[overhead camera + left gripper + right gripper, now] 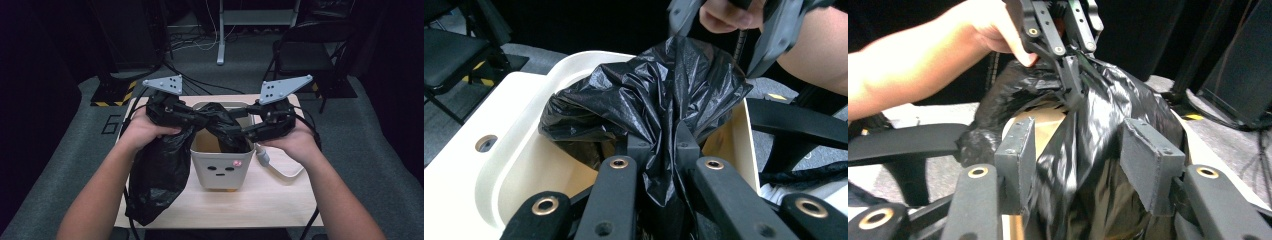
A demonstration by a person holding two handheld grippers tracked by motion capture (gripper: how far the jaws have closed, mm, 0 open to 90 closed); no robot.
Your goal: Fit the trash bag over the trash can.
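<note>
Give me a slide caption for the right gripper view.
Right gripper jaws open around black bin bag; left gripper pinches it.

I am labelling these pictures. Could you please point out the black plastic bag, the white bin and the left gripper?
black plastic bag (157, 175): high view, its hanging lower part.
white bin (222, 172): high view, its front wall.
left gripper (659, 145): left gripper view, between its fingertips.

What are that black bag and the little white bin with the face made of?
The bag looks like thin plastic film: glossy, crinkled, bunched into sharp folds. The bin seems to be moulded plastic, smooth and matte cream, with rounded corners; its inside looks tan, perhaps cardboard, though that is hard to tell.
</note>
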